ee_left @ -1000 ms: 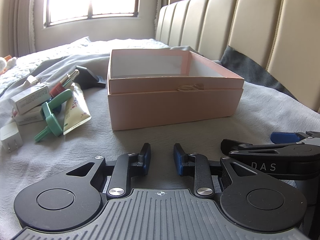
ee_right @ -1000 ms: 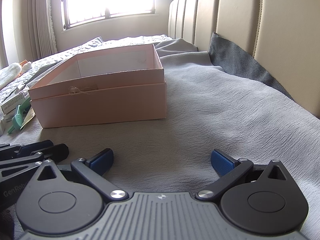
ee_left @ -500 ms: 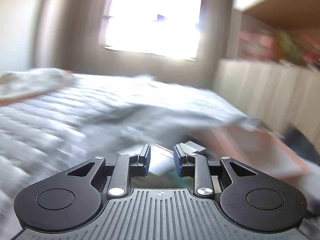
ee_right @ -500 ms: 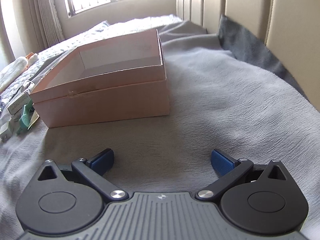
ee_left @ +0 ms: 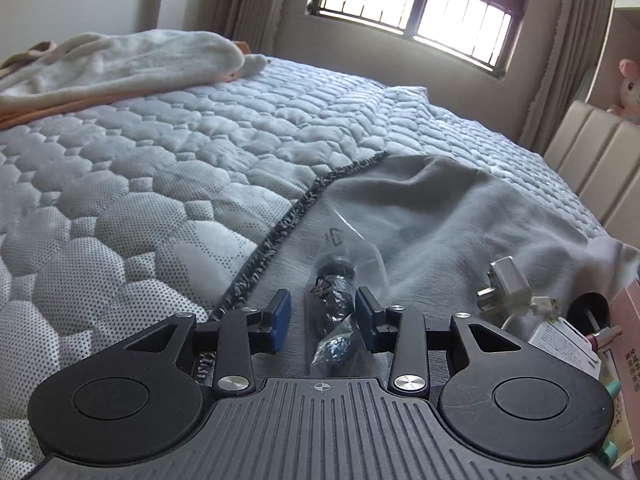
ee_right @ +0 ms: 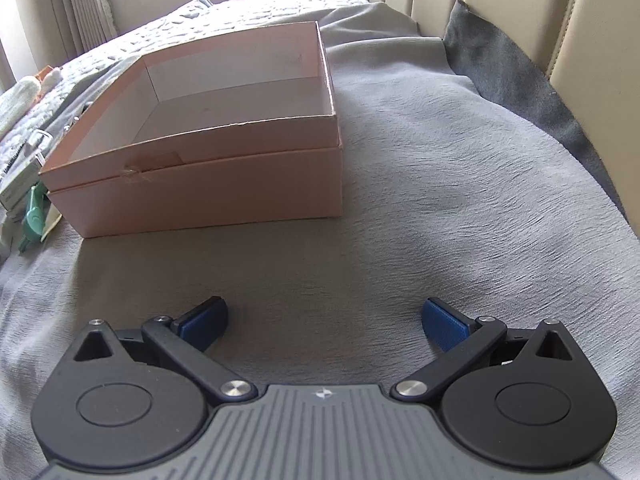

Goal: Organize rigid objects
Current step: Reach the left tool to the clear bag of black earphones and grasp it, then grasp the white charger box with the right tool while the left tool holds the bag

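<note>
A: Status of the left gripper: its jaws are standing partly apart on either side of a clear plastic bag of dark parts; the blue pads are sitting just beside the bag, not pressing it, so nothing is being held; the bag is lying on the grey blanket, near a white charger plug.

B: And the right gripper?

A: It is hovering over bare blanket with its jaws spread wide and nothing between them; the pink box, apparently the place for the items, is sitting ahead of it, open-topped, its visible floor looking bare.

B: Hazards from here?

A: Judging from this position: the film is slack, so the pads may be pinching plastic only while the contents are sliding out of the grip; closing low may be catching blanket fabric together with the bag; a pinch near one end may be letting the load swing and drop short of the box wall.
</note>
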Action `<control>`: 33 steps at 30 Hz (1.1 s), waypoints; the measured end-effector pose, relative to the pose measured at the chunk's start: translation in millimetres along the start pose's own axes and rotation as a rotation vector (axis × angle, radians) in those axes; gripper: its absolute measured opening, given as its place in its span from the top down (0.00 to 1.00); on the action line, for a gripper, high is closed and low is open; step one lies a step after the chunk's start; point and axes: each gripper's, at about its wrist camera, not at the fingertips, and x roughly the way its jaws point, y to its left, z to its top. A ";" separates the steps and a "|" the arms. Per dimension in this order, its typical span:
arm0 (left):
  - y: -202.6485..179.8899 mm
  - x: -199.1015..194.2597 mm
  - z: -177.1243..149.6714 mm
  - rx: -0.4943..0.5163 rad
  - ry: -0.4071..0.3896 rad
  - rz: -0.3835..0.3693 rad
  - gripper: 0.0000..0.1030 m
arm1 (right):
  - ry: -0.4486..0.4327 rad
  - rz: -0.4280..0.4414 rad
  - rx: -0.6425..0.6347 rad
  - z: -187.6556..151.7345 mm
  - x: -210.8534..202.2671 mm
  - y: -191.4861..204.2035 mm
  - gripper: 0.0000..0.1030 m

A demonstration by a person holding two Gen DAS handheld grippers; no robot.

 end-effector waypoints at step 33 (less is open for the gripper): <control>23.9 -0.3 -5.6 -0.060 0.018 -0.122 0.61 | -0.127 0.396 -0.449 11.0 18.7 305.6 0.48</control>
